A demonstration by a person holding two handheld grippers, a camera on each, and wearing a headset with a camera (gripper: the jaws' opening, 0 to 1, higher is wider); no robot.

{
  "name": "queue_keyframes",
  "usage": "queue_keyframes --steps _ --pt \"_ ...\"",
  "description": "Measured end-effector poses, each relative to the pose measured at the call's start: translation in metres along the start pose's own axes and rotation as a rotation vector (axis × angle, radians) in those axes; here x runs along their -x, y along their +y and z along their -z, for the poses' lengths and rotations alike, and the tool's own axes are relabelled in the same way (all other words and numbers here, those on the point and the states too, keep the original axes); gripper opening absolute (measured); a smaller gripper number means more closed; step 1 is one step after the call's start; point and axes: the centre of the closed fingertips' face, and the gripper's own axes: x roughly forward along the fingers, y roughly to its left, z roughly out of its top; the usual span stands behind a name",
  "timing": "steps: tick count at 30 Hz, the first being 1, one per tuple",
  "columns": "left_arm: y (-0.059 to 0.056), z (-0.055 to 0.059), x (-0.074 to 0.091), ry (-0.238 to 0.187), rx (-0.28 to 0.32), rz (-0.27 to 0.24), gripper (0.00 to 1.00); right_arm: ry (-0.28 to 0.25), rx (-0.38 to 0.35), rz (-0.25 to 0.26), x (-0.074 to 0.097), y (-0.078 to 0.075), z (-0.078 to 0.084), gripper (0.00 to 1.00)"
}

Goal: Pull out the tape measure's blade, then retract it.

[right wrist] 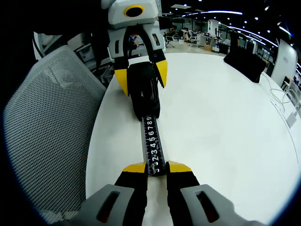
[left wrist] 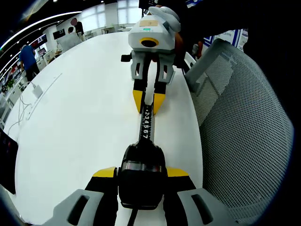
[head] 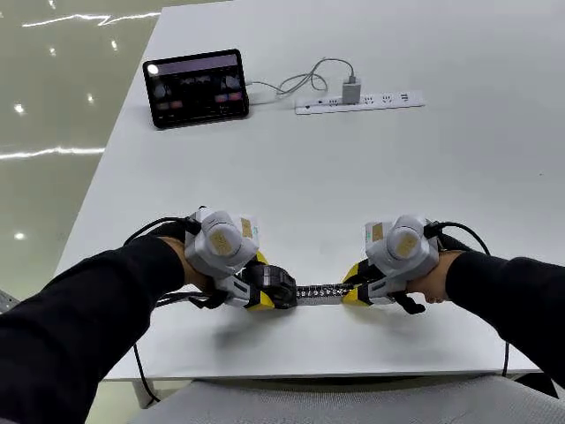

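Tape measure, black-cased, sits near the front edge of the white table, held between the yellow-tipped jaws of the left gripper, which are clenched on the two sides of its case. A short length of blade runs out of the case to the right, low along the tabletop, with white numerals on a dark face; the digits one to nine can be read in the right gripper view. The right gripper faces the left one, and its jaws are closed in on the blade's free end, one yellow tip at either edge, so the strip spans straight between the two tools. The grippers are near each other, and a person's hand in a dark sleeve grips each from behind. At the far side of the table a tablet lies with its screen lit, and to its right is a white power strip with a charger plugged in; a cable loops from the charger to the tablet. A grey mesh chair stands just beside the table's near edge.
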Motion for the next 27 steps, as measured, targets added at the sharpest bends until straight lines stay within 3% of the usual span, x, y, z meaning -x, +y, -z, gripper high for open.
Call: queue_keyframes --steps 27 --pt "0.0 0.0 -0.001 -0.001 0.002 0.002 0.33 -0.005 -0.007 0.012 0.011 0.002 0.01 0.1"
